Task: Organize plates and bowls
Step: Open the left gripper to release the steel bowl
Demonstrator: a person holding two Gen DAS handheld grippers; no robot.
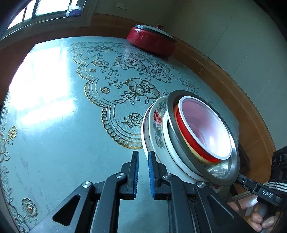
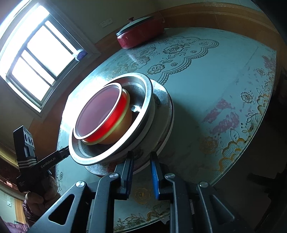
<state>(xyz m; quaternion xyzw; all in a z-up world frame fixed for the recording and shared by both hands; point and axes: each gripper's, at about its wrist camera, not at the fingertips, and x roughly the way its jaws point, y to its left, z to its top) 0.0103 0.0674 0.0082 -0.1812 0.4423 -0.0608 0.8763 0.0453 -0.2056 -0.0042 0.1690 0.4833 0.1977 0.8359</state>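
Left gripper (image 1: 143,154): blue pads pressed almost together, only a thin slit left, bare tabletop showing through it and nothing pinched. Right-hand finger just beside the wall of a white porcelain bowl (image 1: 157,123) marked with a red double-happiness character, at 2 o'clock from the fingertips.

Nested in that bowl: a steel bowl (image 1: 179,145), and inside it a red plastic bowl (image 1: 206,125) with a white rim. All three mouth-up, opening away from the tabletop. Round, so no long axis; stacking axis square to the table (image 1: 62,125), leaning toward 1 o'clock in the left wrist view only through the camera's tilt. Placed close to the table's near edge.

Right gripper (image 2: 142,156): pads narrowly apart, the porcelain bowl's lower rim running in at the fingertips from 11 o'clock. Pinching or merely straddling the rim, impossible to tell. Stack otherwise filling 10 to 11 o'clock in that view, with the left gripper's finger reaching the steel rim at 9 o'clock and a hand (image 2: 35,197) wrapped round its handle.

Farther out at 12 o'clock, well apart from the stack: a red lidded pot (image 1: 150,39) at the table's far edge. Between it and the stack, only open floral tablecloth with gold-edged lace pattern. Beyond, at 10 o'clock, a bright window (image 1: 48,7).
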